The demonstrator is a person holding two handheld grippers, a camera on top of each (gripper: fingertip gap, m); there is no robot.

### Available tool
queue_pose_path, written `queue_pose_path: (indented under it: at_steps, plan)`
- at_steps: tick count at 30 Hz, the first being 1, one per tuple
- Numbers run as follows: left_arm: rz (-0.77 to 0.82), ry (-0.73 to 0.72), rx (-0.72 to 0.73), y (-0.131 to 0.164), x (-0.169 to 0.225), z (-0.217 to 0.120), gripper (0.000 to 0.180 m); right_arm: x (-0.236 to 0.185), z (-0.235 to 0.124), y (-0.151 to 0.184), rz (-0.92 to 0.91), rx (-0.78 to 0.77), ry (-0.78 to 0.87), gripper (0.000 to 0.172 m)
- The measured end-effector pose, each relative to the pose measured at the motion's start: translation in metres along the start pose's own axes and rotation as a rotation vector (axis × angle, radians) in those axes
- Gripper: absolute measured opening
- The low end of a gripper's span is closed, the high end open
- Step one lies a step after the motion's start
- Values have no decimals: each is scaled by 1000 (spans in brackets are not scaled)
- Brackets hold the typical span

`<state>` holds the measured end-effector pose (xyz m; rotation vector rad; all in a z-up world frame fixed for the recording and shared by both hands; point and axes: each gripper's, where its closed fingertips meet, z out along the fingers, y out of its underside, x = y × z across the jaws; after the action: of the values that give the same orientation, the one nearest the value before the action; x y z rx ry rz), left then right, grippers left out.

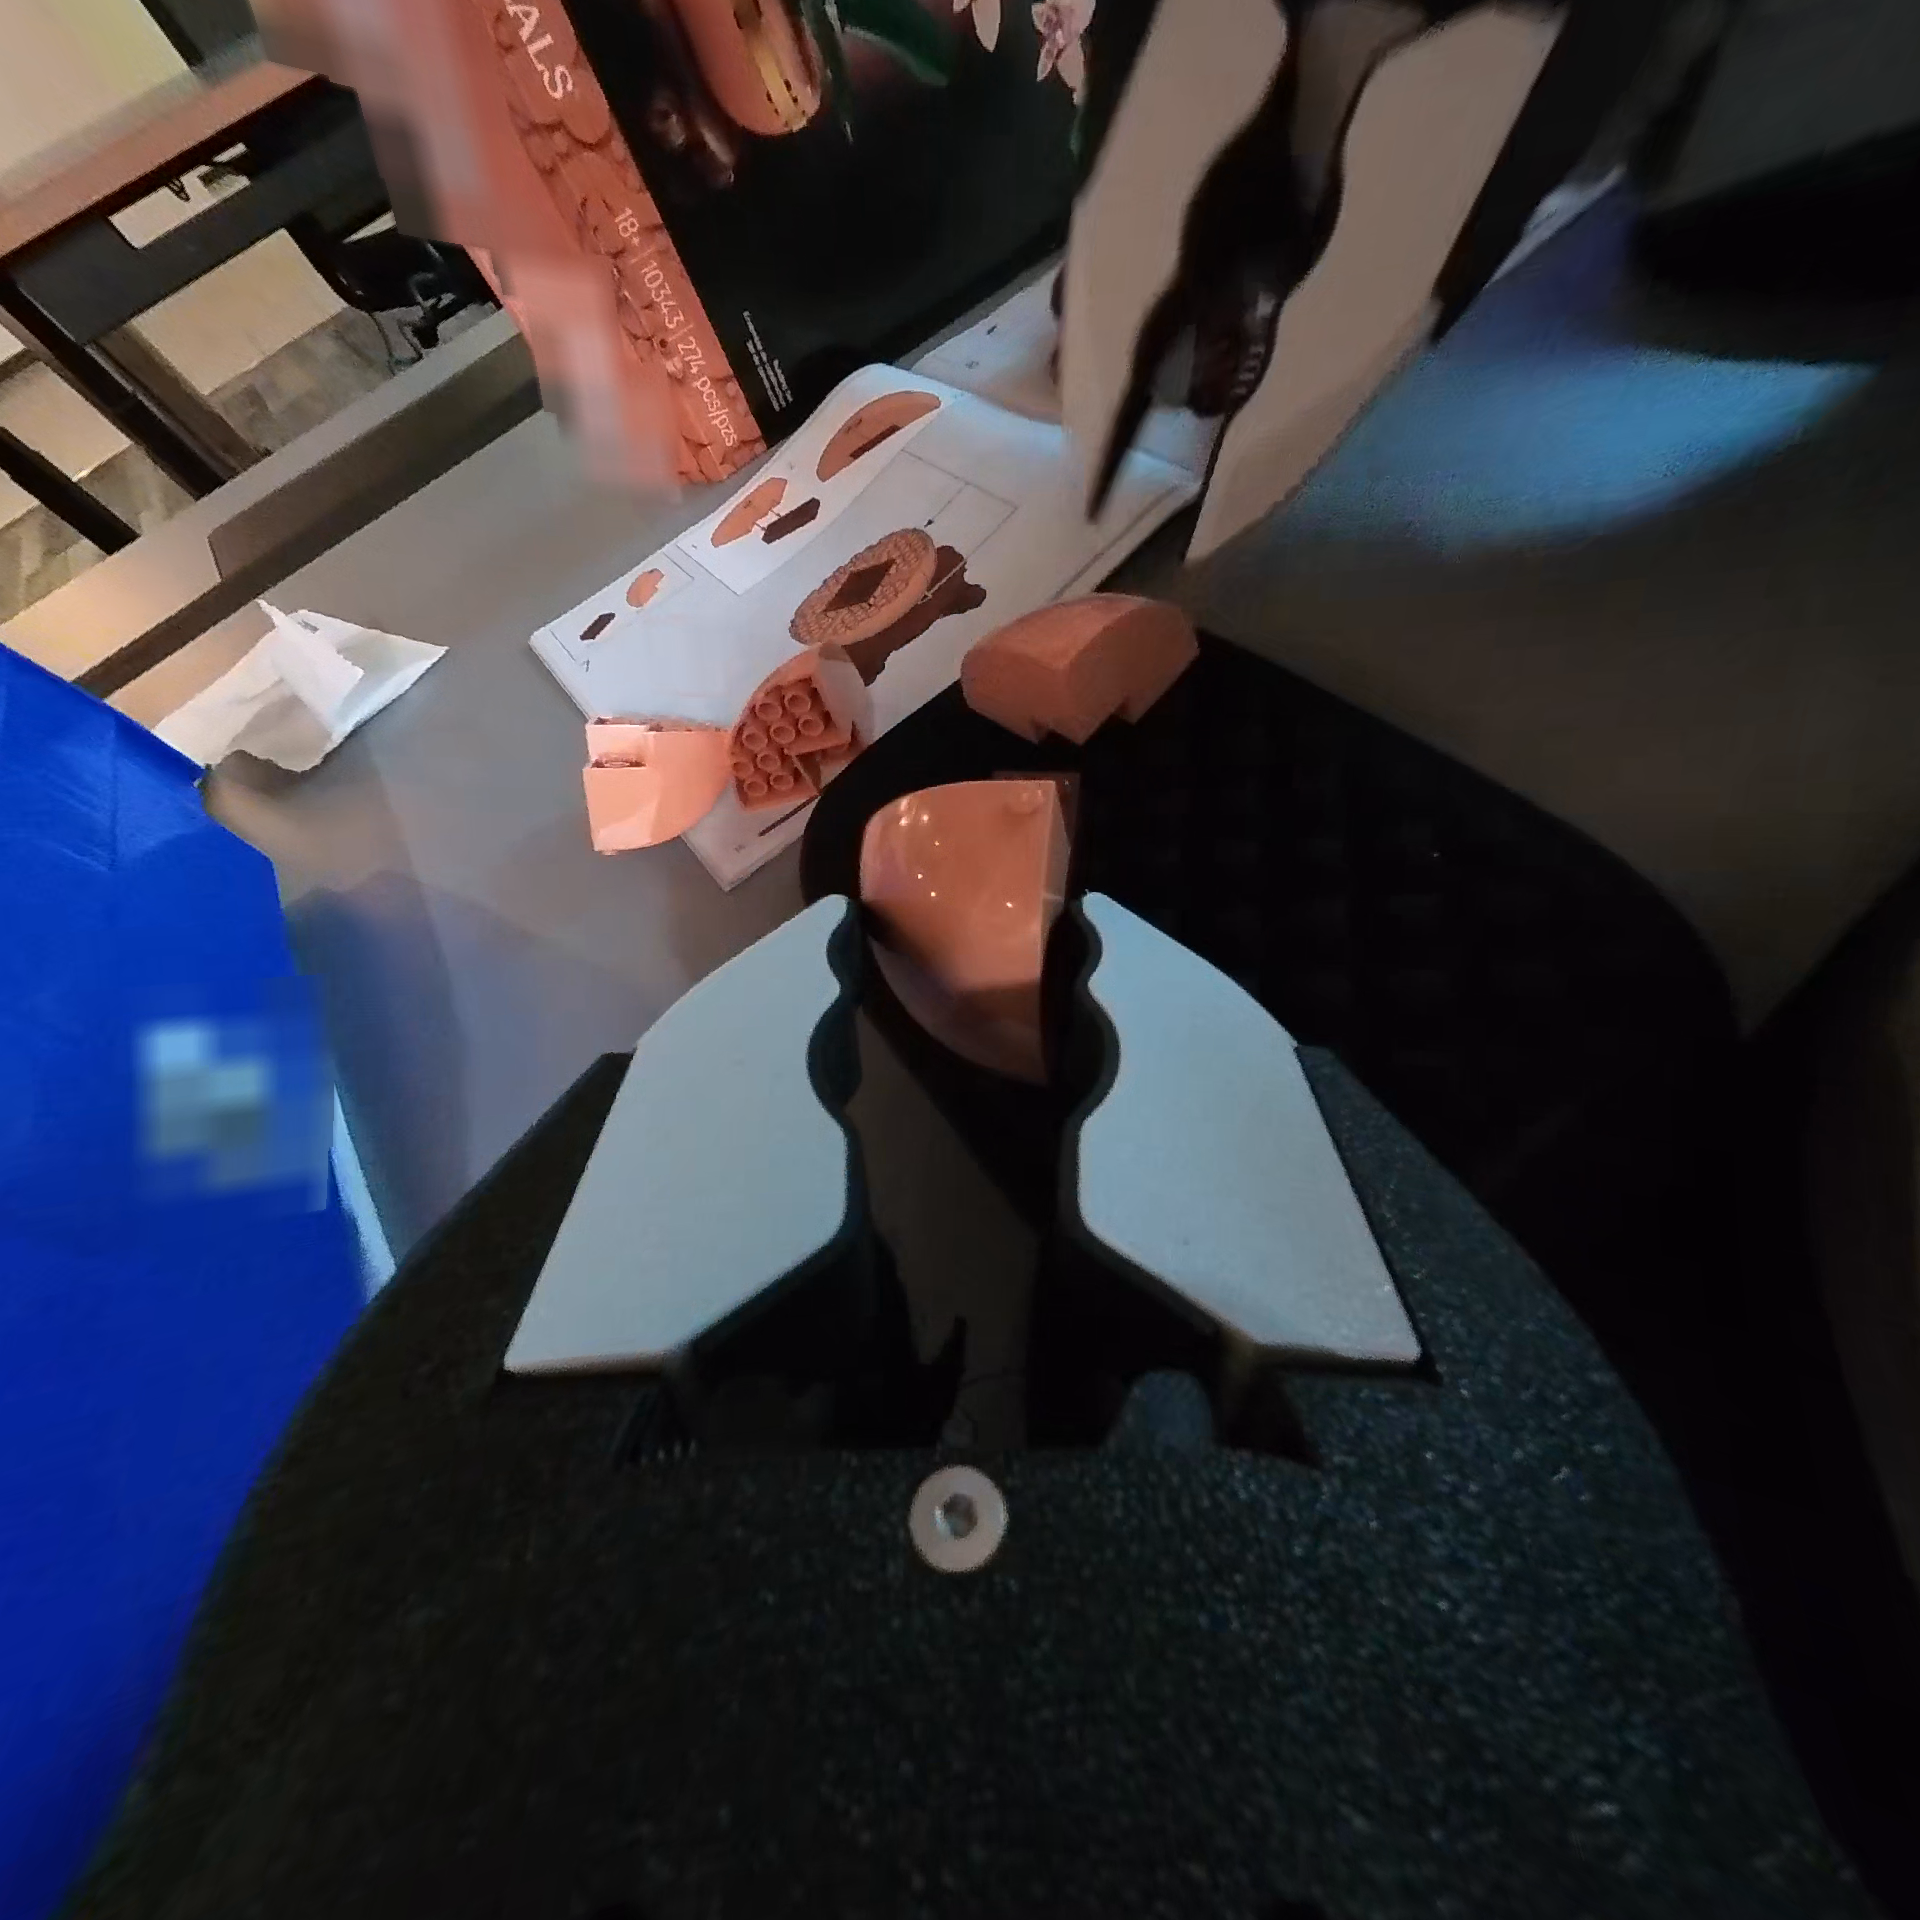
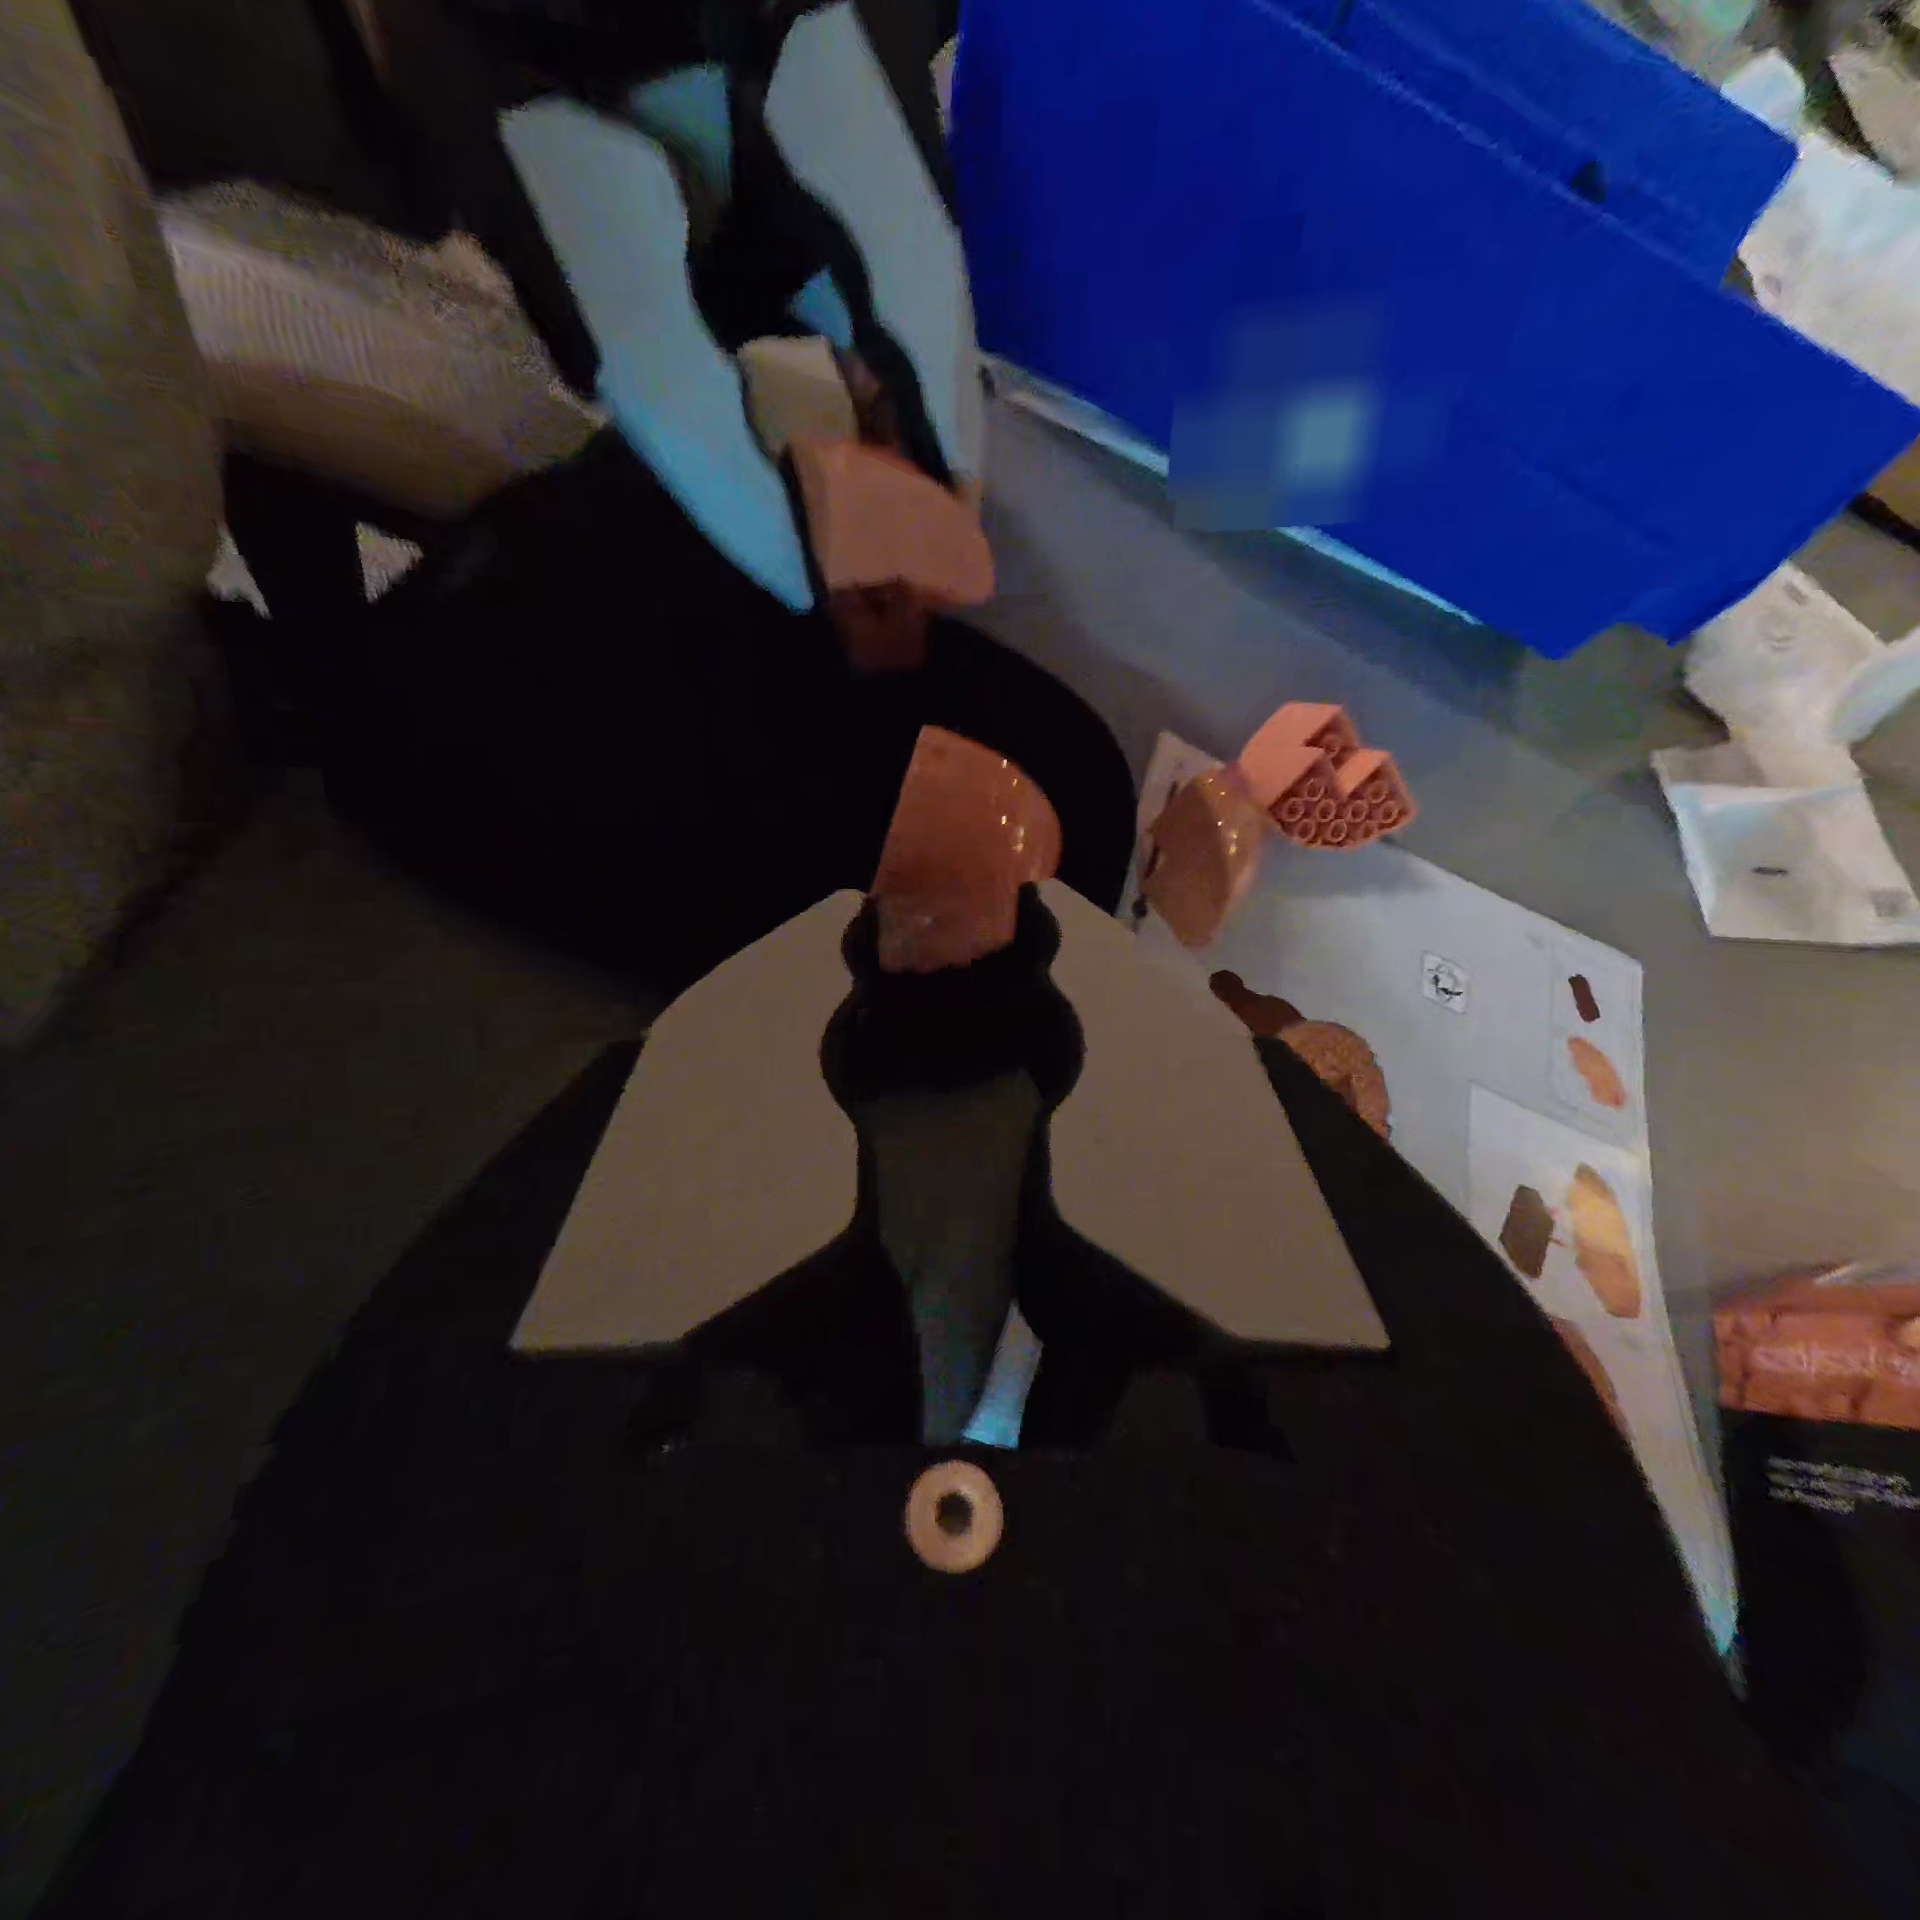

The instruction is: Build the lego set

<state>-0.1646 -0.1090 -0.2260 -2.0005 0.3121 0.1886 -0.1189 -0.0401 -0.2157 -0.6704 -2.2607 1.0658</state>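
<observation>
The left gripper [image 1: 961,914] is clamping a glossy salmon-pink curved plastic brick [image 1: 961,894] at frame centre. The right gripper [image 2: 951,914] is pinching a matching rounded brick [image 2: 971,831], centre frame. Both bricks look light, rigid and slippery on the curve, so flat faces seem the surest hold.

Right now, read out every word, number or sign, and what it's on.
Salmon and black box: printed words and numbers; I don't copy writing.
Open instruction booklet: small step numbers, too blurred.
White paper slip: print too small to read.
</observation>
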Motion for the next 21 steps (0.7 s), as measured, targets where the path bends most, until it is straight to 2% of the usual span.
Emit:
queue_pose_path:
  at_steps: [2, 5, 7, 9, 10, 12, 14, 16, 19, 21]
  plan:
    - [1, -2, -6, 1, 0, 1, 37, 2, 2, -4, 153, -90, 40, 33]
    - [2, 12, -3, 1, 1, 3, 36, -5, 16, -1, 360, -252, 91, 62]
    - [12, 27, -7, 1, 2, 6, 37, -5, 25, 9, 341, -357, 159, 63]
    - [22, 33, -15, 3, 2, 8, 37, -3, 32, 20, 243, -440, 193, 47]
    - [27, 37, -20, 4, 2, 8, 37, -6, 36, 15, 204, -410, 159, 39]
    - [40, 40, -29, 6, 2, 8, 37, -7, 35, 14, 131, -358, 88, 38]
    - [40, 56, -18, 5, 3, 7, 37, -14, 33, 10, 45, -246, -59, 38]
    - [40, 74, -6, 4, 5, 6, 36, -28, 27, 3, -17, -101, -277, 38]
    - [56, 106, -2, 3, 9, 5, 36, -26, 22, -11, 2, 49, -477, 38]
    - [65, 108, -15, 4, 11, 7, 36, -14, 27, 1, -18, -61, -503, 39]
